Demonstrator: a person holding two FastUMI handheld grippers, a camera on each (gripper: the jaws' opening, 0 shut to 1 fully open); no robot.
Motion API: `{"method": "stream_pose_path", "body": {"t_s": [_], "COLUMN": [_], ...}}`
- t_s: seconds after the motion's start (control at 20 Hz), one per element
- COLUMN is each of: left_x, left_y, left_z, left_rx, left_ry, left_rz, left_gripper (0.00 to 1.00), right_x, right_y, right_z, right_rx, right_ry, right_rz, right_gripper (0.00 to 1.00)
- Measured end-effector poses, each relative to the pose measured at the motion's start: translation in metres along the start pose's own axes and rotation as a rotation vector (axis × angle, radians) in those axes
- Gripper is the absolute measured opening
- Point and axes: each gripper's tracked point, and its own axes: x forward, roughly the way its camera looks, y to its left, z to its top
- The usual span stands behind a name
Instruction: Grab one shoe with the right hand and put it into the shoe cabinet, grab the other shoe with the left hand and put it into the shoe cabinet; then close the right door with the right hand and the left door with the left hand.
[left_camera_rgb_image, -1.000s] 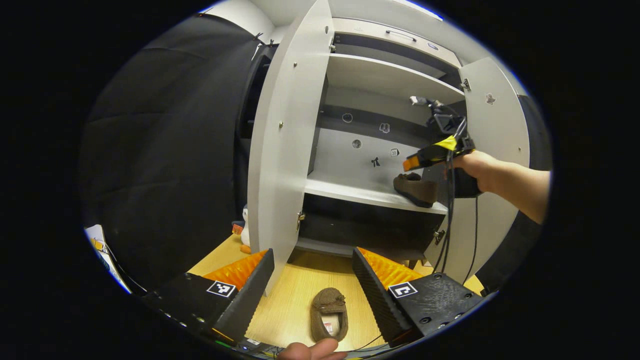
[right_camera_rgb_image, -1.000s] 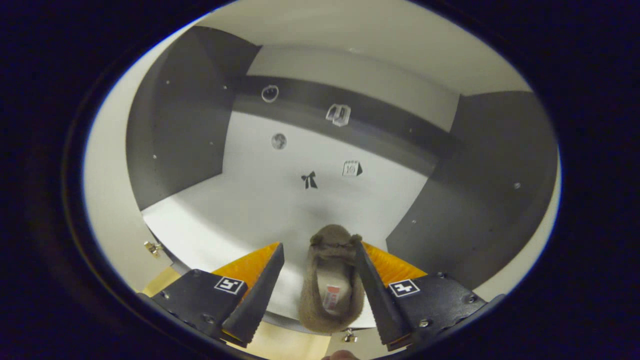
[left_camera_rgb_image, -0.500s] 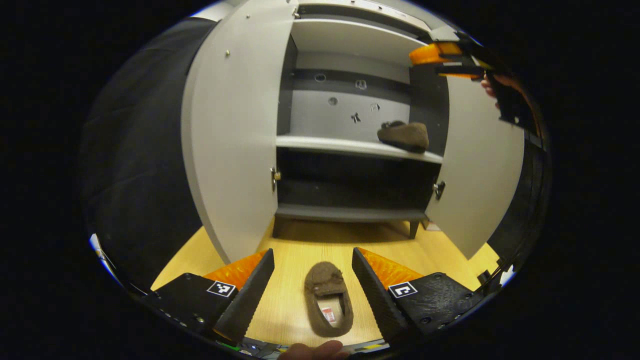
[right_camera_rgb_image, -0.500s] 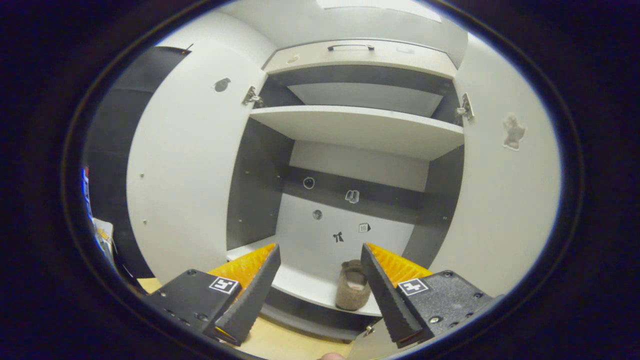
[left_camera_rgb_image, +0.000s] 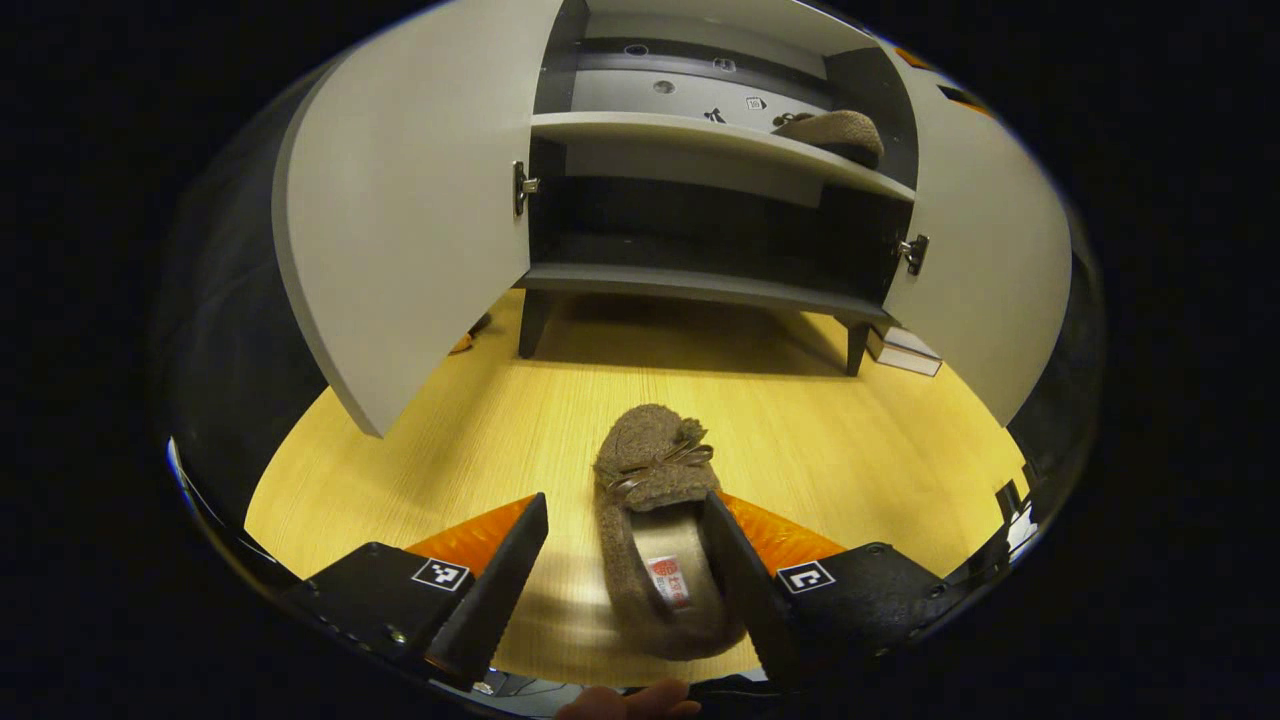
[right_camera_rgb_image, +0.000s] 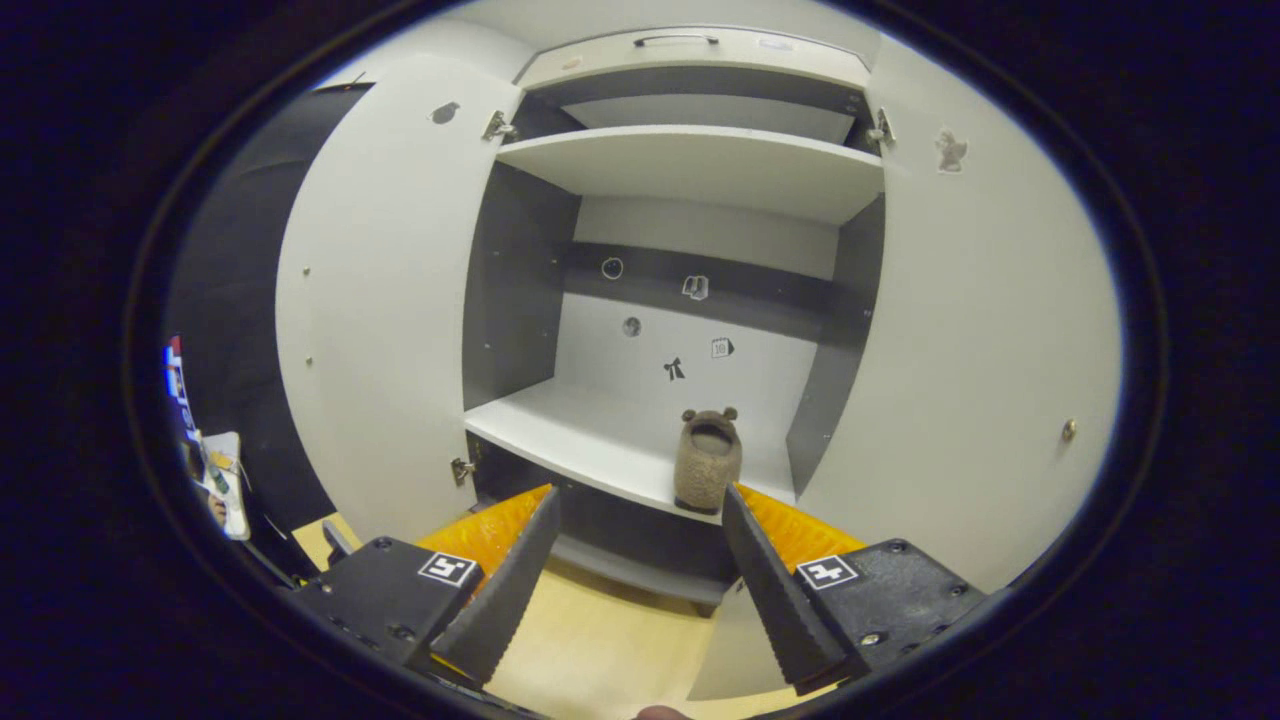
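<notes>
A brown fuzzy slipper lies on the wooden floor, its heel between the spread fingers of my left gripper, which is open; the right finger is close against the slipper's side. The other brown slipper rests on the white middle shelf of the shoe cabinet, at its right end near the front edge; the same slipper is seen on that shelf in the left gripper view. My right gripper hangs open in front of the cabinet, apart from that slipper. Both cabinet doors stand open.
The left door swings out over the floor to my left, and the right door to my right. A flat white box lies beside the cabinet's right leg. The cabinet's upper shelf is bare.
My left gripper has dropped toward the floor until the slipper's heel lies between its fingers. My right gripper has drawn back from the shelf, leaving the other slipper there.
</notes>
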Motion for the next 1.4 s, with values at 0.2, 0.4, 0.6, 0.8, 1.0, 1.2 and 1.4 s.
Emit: {"method": "stream_pose_path", "body": {"t_s": [0.2,0.4,0.6,0.8,1.0,1.2,1.4], "left_x": [0.006,0.03,0.05,0.055,0.055,0.054,0.043], "left_y": [0.006,-0.013,-0.011,-0.013,-0.003,-0.002,-0.01], "left_z": [-0.014,-0.024,-0.023,-0.038,-0.039,-0.036,-0.026], "left_rx": [-0.039,-0.062,-0.107,-0.151,-0.1,-0.133,-0.184], "left_ry": [0.003,0.027,0.032,0.083,0.091,0.071,0.072], "left_rz": [0.01,-0.047,-0.048,-0.083,-0.024,-0.024,-0.062], "left_gripper": [0.95,0.95,0.92,0.77,0.41,0.02,0.0], "right_x": [0.007,0.015,0.015,0.01,0.006,0.001,-0.005], "right_y": [0.02,0.039,0.059,0.07,0.071,0.066,0.058], "right_z": [0.003,0.01,0.007,0.003,-0.008,-0.017,-0.019], "right_rx": [-0.028,-0.048,-0.117,-0.176,-0.155,-0.152,-0.16], "right_ry": [0.025,0.029,0.043,0.041,0.06,0.084,0.079], "right_rz": [0.037,0.073,0.122,0.154,0.174,0.172,0.157], "right_gripper": [1.0,1.0,1.0,1.0,1.0,1.0,1.0]}}
